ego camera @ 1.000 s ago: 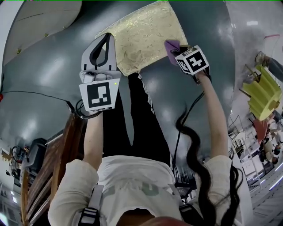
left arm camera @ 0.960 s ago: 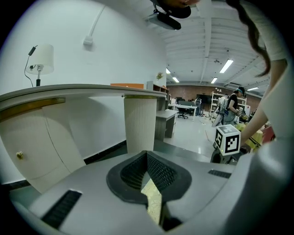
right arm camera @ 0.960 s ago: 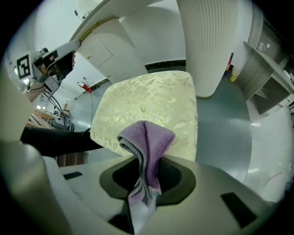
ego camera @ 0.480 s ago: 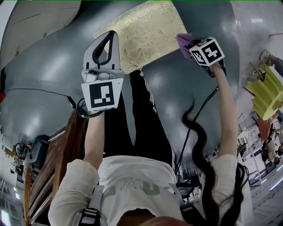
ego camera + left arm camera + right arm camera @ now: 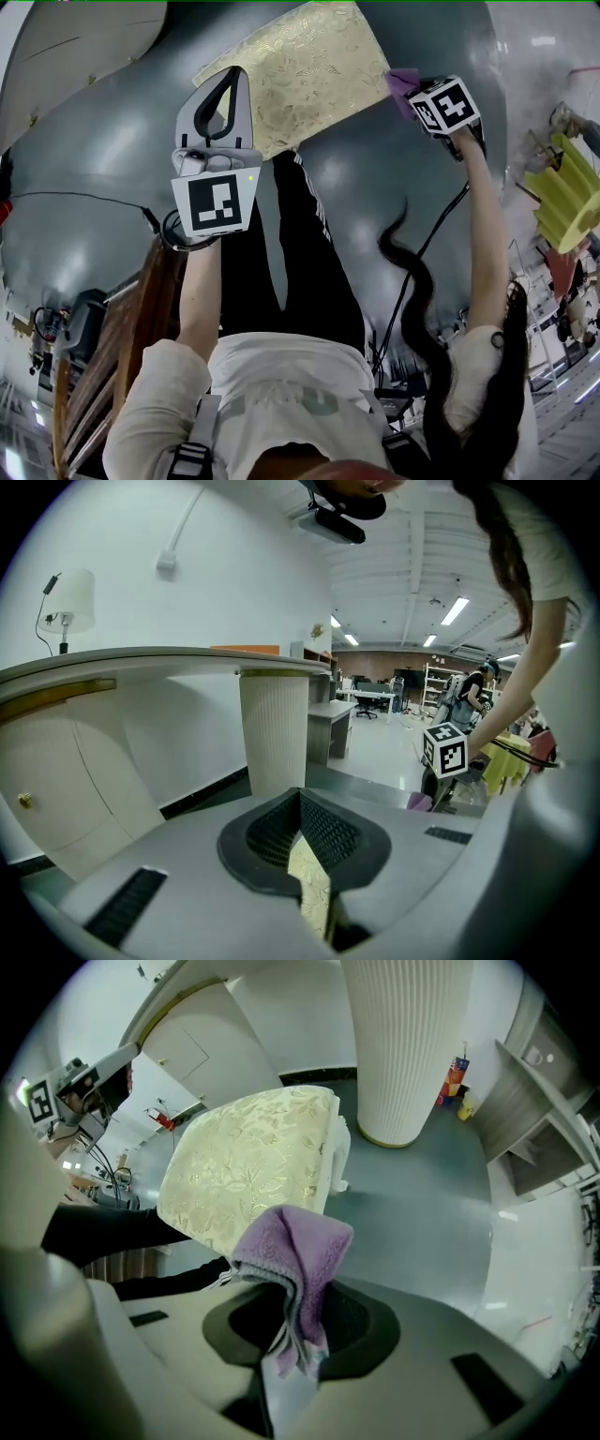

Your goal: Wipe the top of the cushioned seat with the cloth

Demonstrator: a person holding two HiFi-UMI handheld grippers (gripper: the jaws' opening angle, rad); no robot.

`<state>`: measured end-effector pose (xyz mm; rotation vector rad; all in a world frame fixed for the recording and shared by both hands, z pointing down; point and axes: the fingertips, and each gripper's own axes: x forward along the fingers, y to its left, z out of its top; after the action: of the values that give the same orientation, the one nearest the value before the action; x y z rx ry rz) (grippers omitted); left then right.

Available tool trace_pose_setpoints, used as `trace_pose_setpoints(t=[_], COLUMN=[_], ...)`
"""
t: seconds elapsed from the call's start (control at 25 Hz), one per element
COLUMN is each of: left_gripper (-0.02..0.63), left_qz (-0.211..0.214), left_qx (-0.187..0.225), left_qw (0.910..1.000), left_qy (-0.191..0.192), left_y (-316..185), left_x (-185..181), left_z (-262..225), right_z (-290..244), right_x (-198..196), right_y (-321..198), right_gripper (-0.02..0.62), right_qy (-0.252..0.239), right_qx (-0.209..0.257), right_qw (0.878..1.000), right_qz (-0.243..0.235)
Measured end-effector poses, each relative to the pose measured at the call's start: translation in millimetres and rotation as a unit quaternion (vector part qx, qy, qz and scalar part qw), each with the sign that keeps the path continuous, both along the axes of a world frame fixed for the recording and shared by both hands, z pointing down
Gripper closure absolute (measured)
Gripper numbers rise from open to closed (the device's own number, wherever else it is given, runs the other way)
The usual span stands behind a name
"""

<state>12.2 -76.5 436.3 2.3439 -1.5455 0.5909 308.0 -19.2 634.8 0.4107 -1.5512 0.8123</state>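
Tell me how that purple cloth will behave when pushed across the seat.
The cloth droops folded over from the right gripper, so it is probably floppy and light. Its fuzzy pile would likely drag, not slip, on the cushioned seat.

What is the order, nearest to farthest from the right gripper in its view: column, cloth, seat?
1. Purple cloth, held in the jaws.
2. Cushioned seat, just ahead, left.
3. White column, behind it, upper right.

Pale short-sleeved top [image 5: 272, 394], grey harness straps [image 5: 192, 452], black trousers [image 5: 305, 281] with a white side stripe, long dark hair [image 5: 424, 323]; grey left tongs [image 5: 232, 75] and right tongs [image 5: 405, 86], each with a black-and-white marker cube [image 5: 216, 202]
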Motion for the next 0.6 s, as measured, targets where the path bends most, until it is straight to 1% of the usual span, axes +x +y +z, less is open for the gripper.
trace_pose_setpoints(t=[0.12,0.24,0.32,0.44,0.6], left_gripper=[0.600,0.600,0.600,0.600,0.600], left_qz=[0.003,0.005,0.008,0.009,0.003], left_qx=[0.001,0.002,0.005,0.006,0.007], left_qw=[1.0000,1.0000,1.0000,0.9999,1.0000], left_qy=[0.001,0.001,0.001,0.002,0.000], left_y=[-0.2,0.8,1.1,1.2,-2.1], left_x=[3.2,4.6,6.0,5.3,-1.4], left_z=[0.7,-0.5,-4.8,-8.1,-6.3], right_z=[1.1,0.5,-0.7,-1.9,-4.3], right_x=[-0.4,2.8,9.1,13.0,1.8], right_y=[-1.6,-6.6,-14.3,-24.6,-35.1], right_gripper=[0.497,0.497,0.499,0.499,0.499], right_qy=[0.000,0.011,0.025,0.031,0.024], right_qx=[0.011,0.040,0.067,0.086,0.102], right_qw=[1.000,0.999,0.997,0.994,0.993], right_qz=[0.002,0.005,0.022,0.053,0.060])
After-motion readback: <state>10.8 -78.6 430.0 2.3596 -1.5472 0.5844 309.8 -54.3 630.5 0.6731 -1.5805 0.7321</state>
